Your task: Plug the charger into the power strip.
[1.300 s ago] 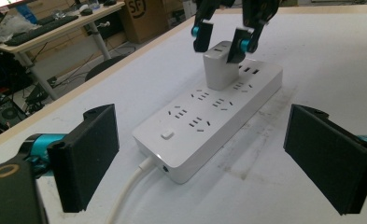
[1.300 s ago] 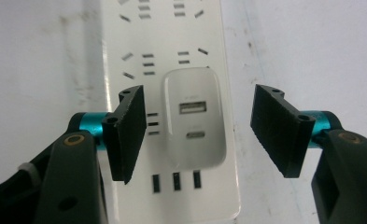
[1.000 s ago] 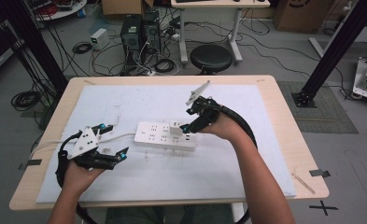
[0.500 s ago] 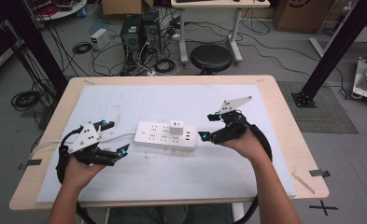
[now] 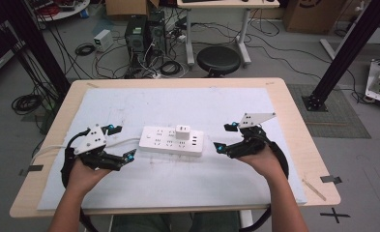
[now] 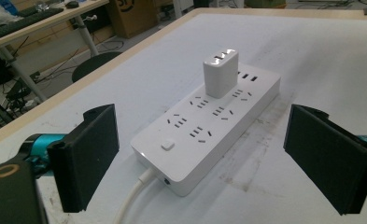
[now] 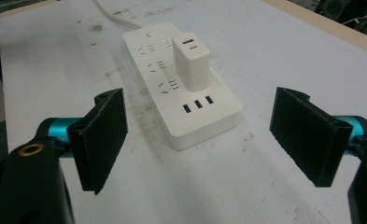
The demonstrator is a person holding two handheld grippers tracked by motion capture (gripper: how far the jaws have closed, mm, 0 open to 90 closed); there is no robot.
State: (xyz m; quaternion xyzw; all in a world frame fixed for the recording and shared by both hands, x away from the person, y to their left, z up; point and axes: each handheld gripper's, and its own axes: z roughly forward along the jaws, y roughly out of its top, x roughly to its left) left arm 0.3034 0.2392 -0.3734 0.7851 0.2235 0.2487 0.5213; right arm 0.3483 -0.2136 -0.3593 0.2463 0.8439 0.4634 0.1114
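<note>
At the left of the high view, the left hand-held gripper (image 5: 122,142) rests low over the white mat (image 5: 178,179) that covers the light wooden worktop (image 5: 294,116). Its jaws stand wide apart with nothing between them, pointing right. The person's left hand (image 5: 81,171) grips it from behind, forearm coming in from the bottom edge. A white cable (image 5: 52,149) runs from the left edge of the worktop, past this gripper, into the near end of the white rectangular plastic power strip (image 5: 172,140). The strip lies flat in the middle of the mat, between the two grippers and touching neither. A small white cube-shaped charger (image 5: 182,132) stands plugged upright into its top. To the right, the right hand-held gripper (image 5: 224,137) points left at the strip's USB end, jaws also spread wide and empty, held by the right hand (image 5: 262,157). Dark scuff marks (image 7: 139,107) streak the mat beside the strip.
</note>
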